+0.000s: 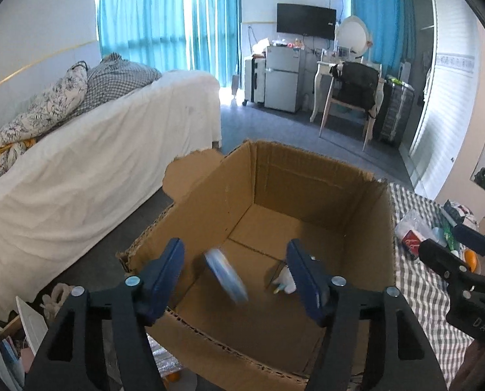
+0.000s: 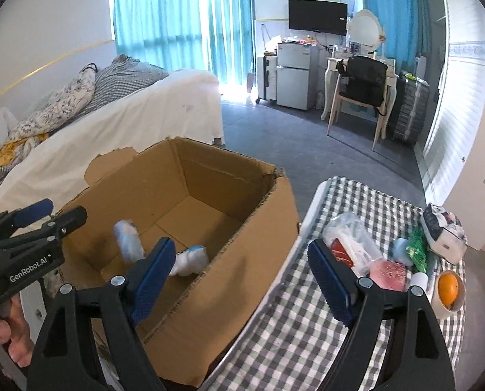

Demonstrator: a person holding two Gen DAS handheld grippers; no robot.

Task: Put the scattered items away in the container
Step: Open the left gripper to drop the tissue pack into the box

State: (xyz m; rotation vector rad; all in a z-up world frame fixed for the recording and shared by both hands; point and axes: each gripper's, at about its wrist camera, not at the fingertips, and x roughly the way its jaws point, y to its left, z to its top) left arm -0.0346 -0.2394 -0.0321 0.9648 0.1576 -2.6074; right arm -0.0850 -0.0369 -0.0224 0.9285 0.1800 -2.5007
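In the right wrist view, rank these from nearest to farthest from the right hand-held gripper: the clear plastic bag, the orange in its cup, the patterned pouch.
From the right hand-held gripper:
1. Clear plastic bag, just beyond its right finger, on the checked cloth.
2. Orange, in a cup off to the right.
3. Patterned pouch, at the table's far right edge.

Each tool has black plastic arms with round silver screws and two dark blue ribbed fingers (image 2: pixel 154 272). The left tool (image 2: pixel 51 215) bears white lettering, "GenRobot.AI".
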